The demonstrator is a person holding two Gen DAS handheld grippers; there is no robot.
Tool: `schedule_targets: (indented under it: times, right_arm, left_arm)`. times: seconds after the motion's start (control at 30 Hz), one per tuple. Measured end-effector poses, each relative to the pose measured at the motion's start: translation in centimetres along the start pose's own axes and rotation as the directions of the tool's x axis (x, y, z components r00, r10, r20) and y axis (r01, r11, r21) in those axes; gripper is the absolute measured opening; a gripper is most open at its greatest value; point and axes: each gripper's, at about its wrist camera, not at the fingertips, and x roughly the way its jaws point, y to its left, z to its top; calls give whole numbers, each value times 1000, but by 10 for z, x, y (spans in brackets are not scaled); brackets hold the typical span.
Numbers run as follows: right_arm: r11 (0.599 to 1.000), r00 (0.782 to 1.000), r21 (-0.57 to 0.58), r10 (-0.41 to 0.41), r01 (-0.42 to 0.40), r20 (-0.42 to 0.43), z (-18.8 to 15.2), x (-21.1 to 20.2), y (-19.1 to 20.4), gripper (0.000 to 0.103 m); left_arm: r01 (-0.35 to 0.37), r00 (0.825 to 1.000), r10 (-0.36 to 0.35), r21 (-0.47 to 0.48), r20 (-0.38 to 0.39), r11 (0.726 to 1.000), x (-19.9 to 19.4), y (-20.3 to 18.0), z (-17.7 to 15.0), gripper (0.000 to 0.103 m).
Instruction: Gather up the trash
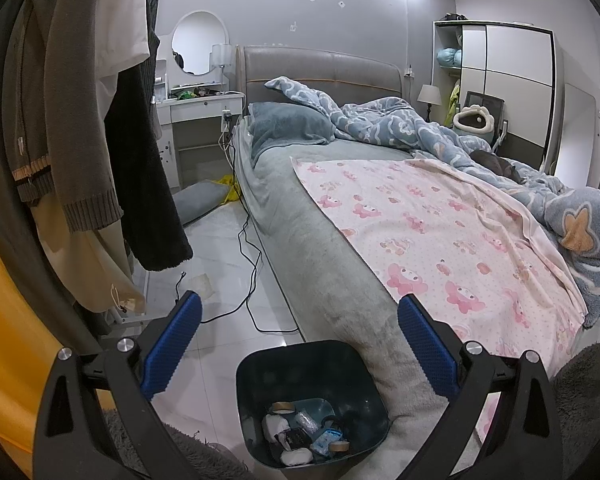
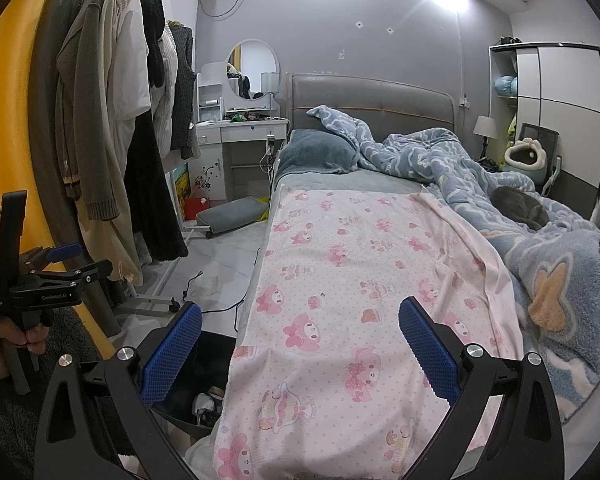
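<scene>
Bin (image 1: 312, 404) sits on floor just below and between left tongs (image 1: 300, 344), tight against bed (image 1: 324, 264) edge. Inside: tape rolls, crumpled white tissue, clear wrapper, blue packet, a dark box, all trash (image 1: 304, 436) piled at bottom. Left tongs wide, nothing held.

Right tongs (image 2: 300, 344) also wide, empty, over pink sheet (image 2: 360, 264) at bed foot. Bin (image 2: 204, 396) shows partly under its left finger (image 2: 172, 356); rest hidden by sheet.

Left of tongs: tiled floor (image 1: 224, 240) w/ black cable (image 1: 248, 280), then clothes rack (image 1: 100, 120). Blue blanket (image 2: 540, 248) bunched to right.
</scene>
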Motion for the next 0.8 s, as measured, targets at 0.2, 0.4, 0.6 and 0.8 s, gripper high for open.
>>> schedule_targets:
  times: [0.2, 0.4, 0.6, 0.8]
  right_arm:
    - [1000, 1000, 0, -1, 1, -1, 0, 0, 0, 100]
    - [1000, 1000, 0, 0, 0, -1, 0, 0, 0, 100]
    - [1000, 1000, -1, 0, 0, -1, 1, 0, 0, 100]
    - [1000, 1000, -1, -1, 1, -2, 1, -1, 0, 100]
  left_arm:
    - [1, 1000, -1, 0, 0, 1000, 0, 0, 0, 100]
    - [1, 1000, -1, -2, -1, 1000, 0, 0, 0, 100]
    - [-1, 1000, 1, -2, -5, 1000, 0, 0, -2, 100]
    - [-4, 1000, 4, -3, -10, 1000, -1, -3, -5, 100]
